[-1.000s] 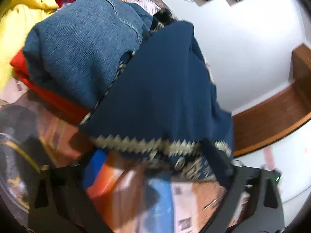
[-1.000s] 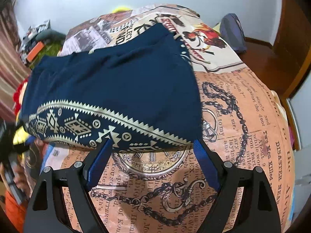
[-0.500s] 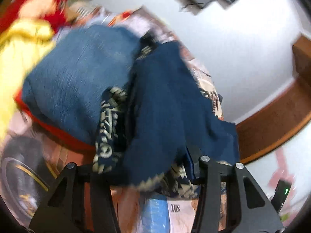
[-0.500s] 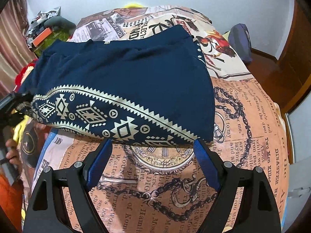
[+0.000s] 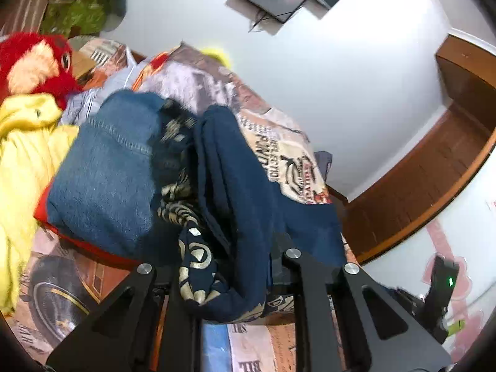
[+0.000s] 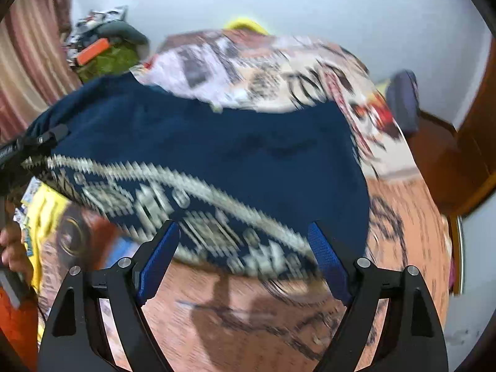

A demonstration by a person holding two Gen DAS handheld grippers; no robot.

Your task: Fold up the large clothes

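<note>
Bunching into soft, thick folds, a navy garment (image 5: pixel 235 186) with a cream geometric border drapes across a newspaper-print bed cover (image 6: pixel 403 248). The left tongs (image 5: pixel 229 266) pinch its gathered edge beside folded denim jeans (image 5: pixel 105 173). The right tongs (image 6: pixel 245 257) gape wide at the border, gripping nothing.

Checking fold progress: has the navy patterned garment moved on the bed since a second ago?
Yes. In the right wrist view the navy garment now covers more of the printed bedsheet, its patterned hem nearer the open right gripper.
</note>
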